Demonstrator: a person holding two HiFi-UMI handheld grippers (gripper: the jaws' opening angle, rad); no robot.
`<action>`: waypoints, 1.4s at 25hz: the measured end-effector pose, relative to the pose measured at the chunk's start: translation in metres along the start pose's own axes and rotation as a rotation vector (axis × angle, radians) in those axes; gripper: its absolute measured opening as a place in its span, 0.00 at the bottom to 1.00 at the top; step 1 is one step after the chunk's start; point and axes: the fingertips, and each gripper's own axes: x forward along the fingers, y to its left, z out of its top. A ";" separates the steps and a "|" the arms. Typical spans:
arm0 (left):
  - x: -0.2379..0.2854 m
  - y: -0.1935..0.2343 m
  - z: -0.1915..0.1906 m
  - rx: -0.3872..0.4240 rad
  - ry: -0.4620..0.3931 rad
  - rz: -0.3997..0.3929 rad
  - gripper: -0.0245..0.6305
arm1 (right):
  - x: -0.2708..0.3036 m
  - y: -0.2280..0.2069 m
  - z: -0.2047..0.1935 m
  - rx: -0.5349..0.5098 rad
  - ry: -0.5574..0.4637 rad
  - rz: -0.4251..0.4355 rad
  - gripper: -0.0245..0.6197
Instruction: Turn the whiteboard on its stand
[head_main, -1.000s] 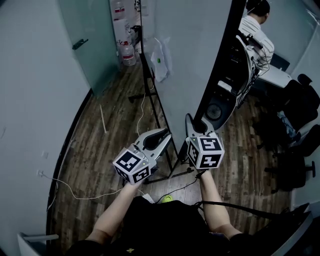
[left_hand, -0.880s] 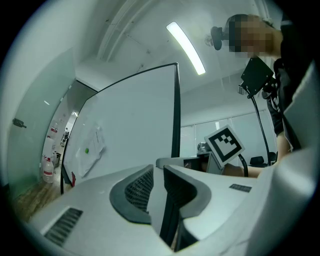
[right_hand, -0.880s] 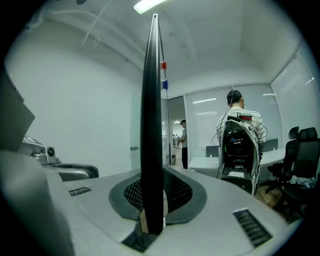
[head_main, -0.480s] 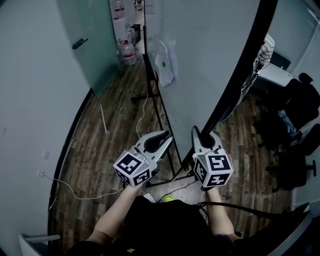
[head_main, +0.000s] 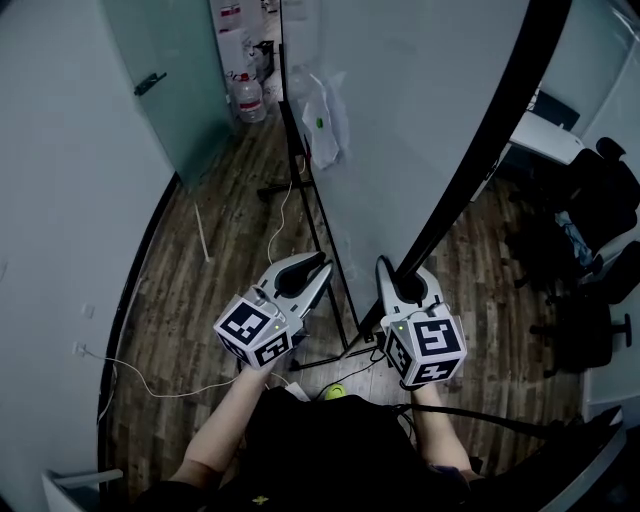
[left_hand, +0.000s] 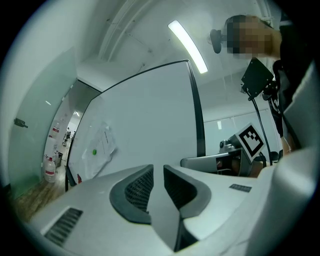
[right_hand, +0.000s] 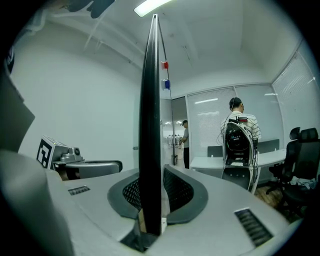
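The whiteboard (head_main: 400, 120) stands on its black stand (head_main: 318, 225), with a plastic sleeve of paper (head_main: 320, 125) stuck to its face. My right gripper (head_main: 398, 272) is at the board's black side edge (head_main: 480, 160). In the right gripper view that edge (right_hand: 150, 125) runs straight up between the jaws of the right gripper (right_hand: 151, 175). They are opening, and a thin gap shows beside the right pad. My left gripper (head_main: 318, 265) hangs just left of the board without touching it. Its jaws (left_hand: 158, 172) are closed to a thin slit with nothing in them, facing the whiteboard (left_hand: 145, 115).
A frosted glass door (head_main: 170, 90) and a water bottle (head_main: 245, 95) are at the back left. A white cable (head_main: 150, 385) trails over the wood floor. Black office chairs (head_main: 600, 210) and a desk (head_main: 545, 140) stand to the right, where a person (right_hand: 239, 125) stands.
The board has swung round on its stand: its black edge leans further right and now hides the person at the desk. My right gripper came slightly toward me with it.
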 end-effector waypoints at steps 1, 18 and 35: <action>0.000 0.002 0.000 0.001 0.001 0.001 0.12 | 0.001 0.001 0.000 -0.001 -0.002 0.004 0.15; 0.004 0.034 0.007 0.020 0.007 0.040 0.12 | 0.053 -0.008 0.009 0.010 -0.047 0.014 0.14; 0.001 0.063 0.010 0.028 0.008 0.085 0.12 | 0.181 -0.033 0.017 -0.008 -0.029 0.001 0.14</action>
